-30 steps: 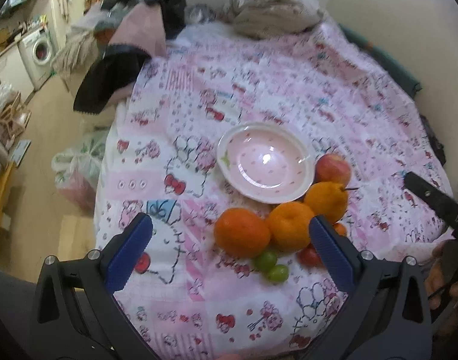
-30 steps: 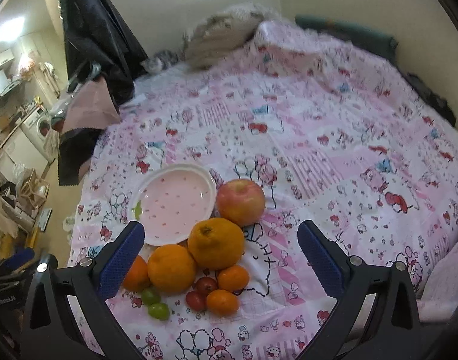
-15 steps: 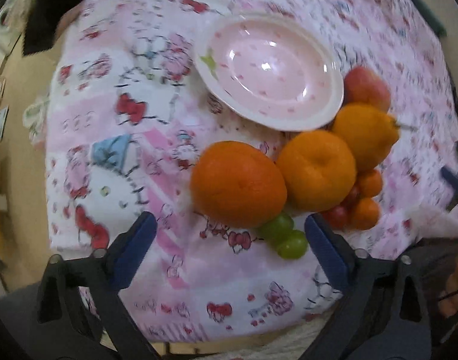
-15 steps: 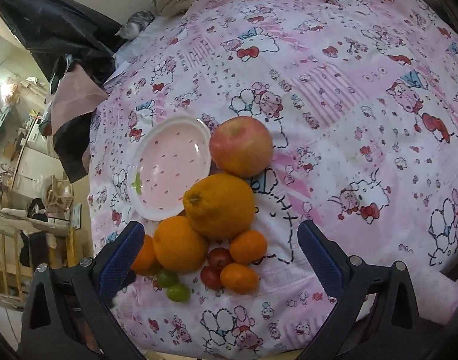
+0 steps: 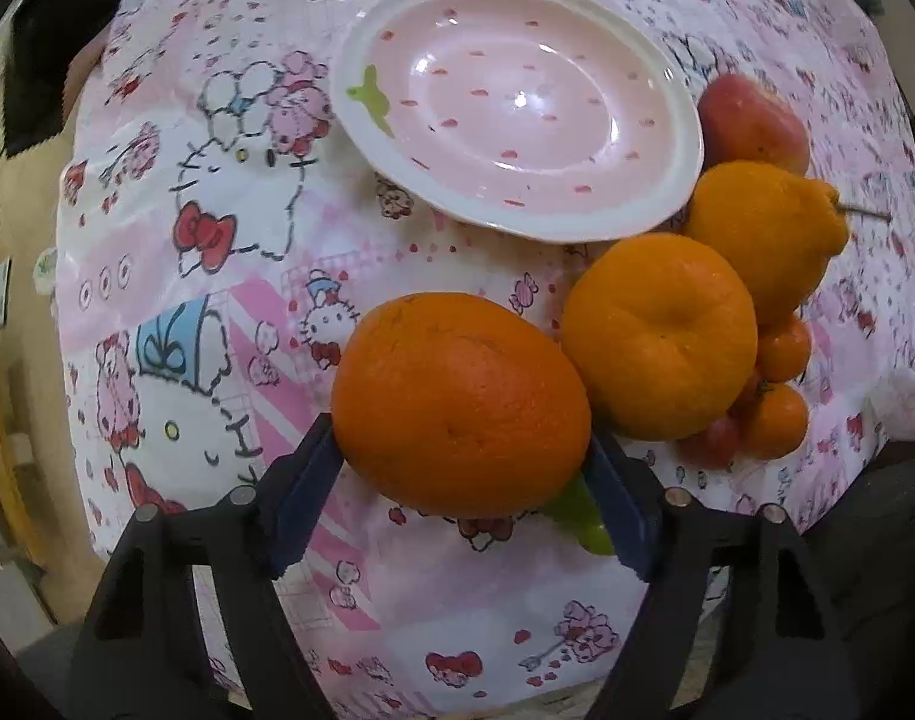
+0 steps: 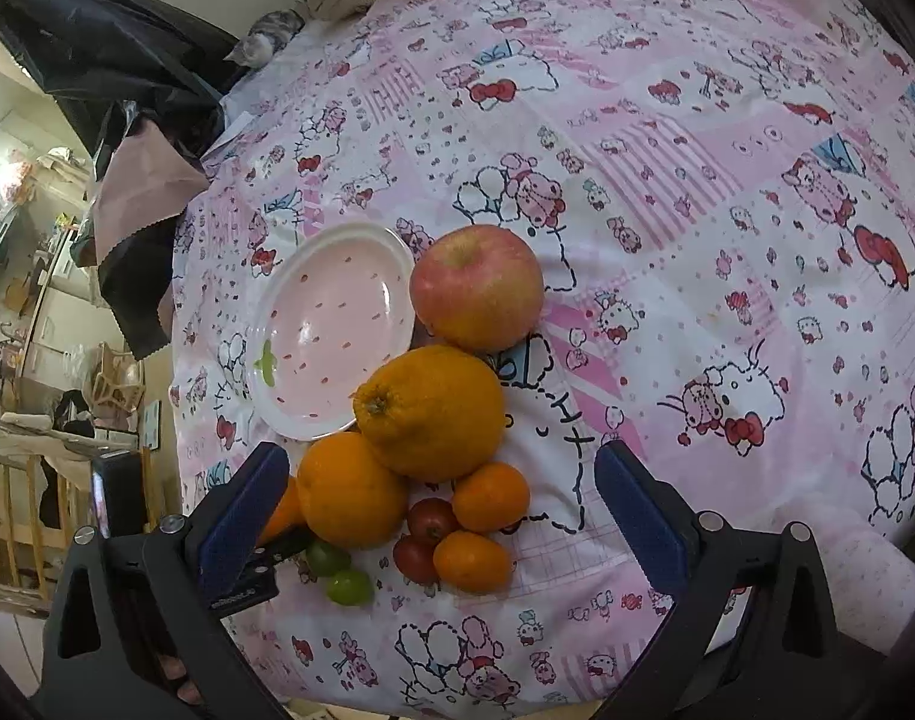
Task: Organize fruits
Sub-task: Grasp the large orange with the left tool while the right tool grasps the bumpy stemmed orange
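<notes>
The bed [image 6: 697, 150] is the biggest thing here. It has a pink cover with cartoon cats and bows, and all the fruit sits on it near the front edge.

Next comes the pink bowl [image 5: 667, 204] with red dots. Nothing is in it yet. It sits right beside the fruit, likely so the fruit can go in with a short trip.

The left hand-held gripper [image 5: 463, 480] points straight down. Its two blue pads [image 5: 304, 495] sit on each side of a big orange [image 5: 457, 402], and the jaws are closing in on it. They look like they are just touching its sides, but I cannot tell if they press hard yet. This orange is at the end of the pile, so it is easy to take first.

Beside it is a second orange [image 5: 661, 336], then a bumpy orange with a stalk [image 5: 763, 234], then a red apple [image 6: 476, 288] next to the bowl. They all lean on each other in a row.

The right hand-held gripper [image 6: 439, 510] hangs over the pile with its jaws spread wide. It holds nothing. It seems to be waiting its turn.

The small things come last: two small oranges [image 6: 490, 495], two red tomatoes [image 6: 430, 519] and two green grapes [image 6: 349, 587], tucked close to the big fruit.
</notes>
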A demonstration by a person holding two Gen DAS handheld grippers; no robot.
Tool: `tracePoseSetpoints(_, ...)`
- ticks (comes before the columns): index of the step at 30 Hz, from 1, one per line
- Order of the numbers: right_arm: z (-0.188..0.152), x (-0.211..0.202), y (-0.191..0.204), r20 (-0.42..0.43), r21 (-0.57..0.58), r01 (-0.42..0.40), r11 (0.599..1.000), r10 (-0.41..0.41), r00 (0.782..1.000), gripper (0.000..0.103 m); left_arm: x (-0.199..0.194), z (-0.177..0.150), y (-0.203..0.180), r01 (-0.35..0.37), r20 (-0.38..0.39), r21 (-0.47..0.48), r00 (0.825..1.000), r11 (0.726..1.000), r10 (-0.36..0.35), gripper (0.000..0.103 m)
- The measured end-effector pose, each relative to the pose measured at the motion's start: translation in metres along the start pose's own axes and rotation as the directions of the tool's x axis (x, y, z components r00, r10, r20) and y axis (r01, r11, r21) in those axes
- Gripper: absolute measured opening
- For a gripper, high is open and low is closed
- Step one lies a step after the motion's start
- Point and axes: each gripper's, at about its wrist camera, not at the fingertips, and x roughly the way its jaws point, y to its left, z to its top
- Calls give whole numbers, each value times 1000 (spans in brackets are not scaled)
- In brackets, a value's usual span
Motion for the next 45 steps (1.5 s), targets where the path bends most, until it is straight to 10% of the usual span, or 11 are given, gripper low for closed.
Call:
tracePoseSetpoints(31,10,121,26,-221,-47,139,989,-146,964,103,-43,3,16,-3,141,-81,990,997,14,75)
tracePoseSetpoints(45,10,119,23,-200,-49,144,988,-151,968,84,-43,6,18,-37,182,-74,982,997,50,75)
